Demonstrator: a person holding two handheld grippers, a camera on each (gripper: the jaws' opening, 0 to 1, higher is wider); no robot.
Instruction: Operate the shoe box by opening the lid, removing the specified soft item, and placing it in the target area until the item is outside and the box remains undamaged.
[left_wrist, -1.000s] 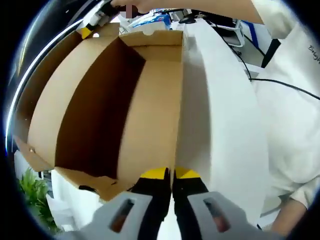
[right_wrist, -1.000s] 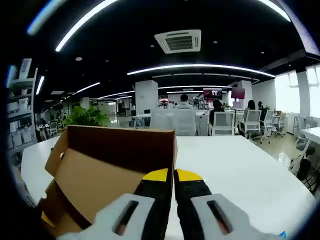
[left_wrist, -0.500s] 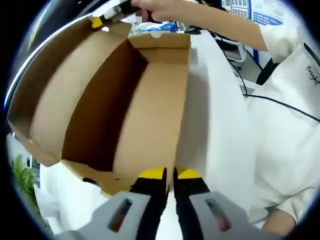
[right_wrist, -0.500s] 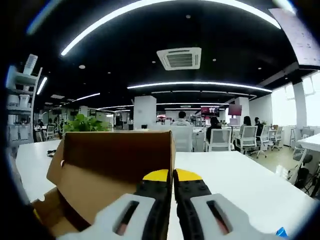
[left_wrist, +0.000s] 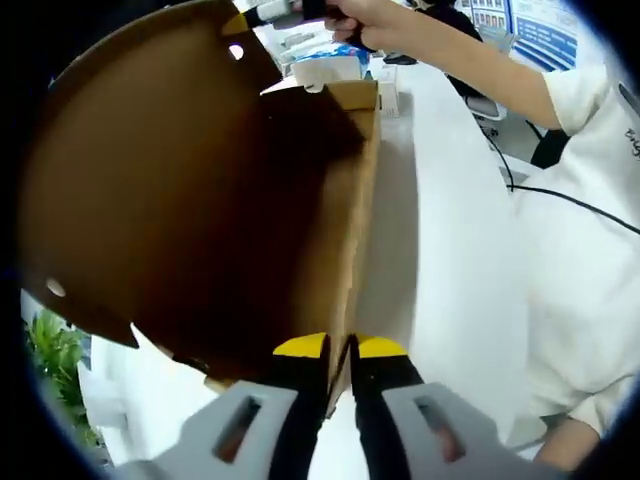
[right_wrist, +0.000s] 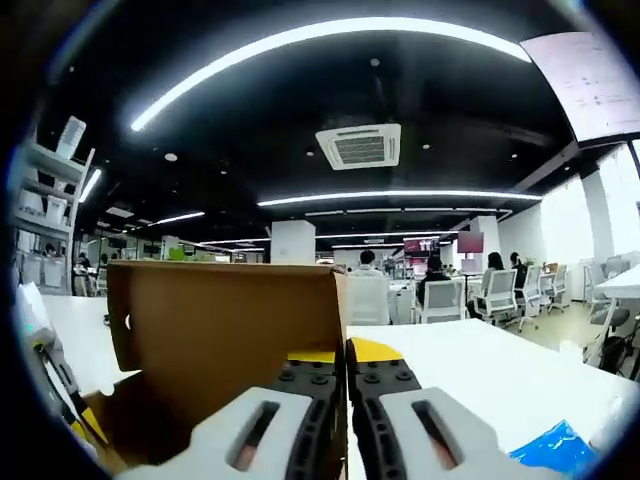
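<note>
Right gripper (right_wrist: 346, 352) pinches the lid (right_wrist: 225, 345) edge; left gripper (left_wrist: 341, 347) clamps the box wall (left_wrist: 350, 250), white table (left_wrist: 455, 260) open alongside.

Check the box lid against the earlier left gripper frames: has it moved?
Yes. The lid, pinched by the right gripper, has swung toward the white table, now shadowing the box interior that showed earlier.

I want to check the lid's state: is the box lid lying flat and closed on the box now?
No, the lid stands raised over the box, with the right gripper at its edge.
</note>
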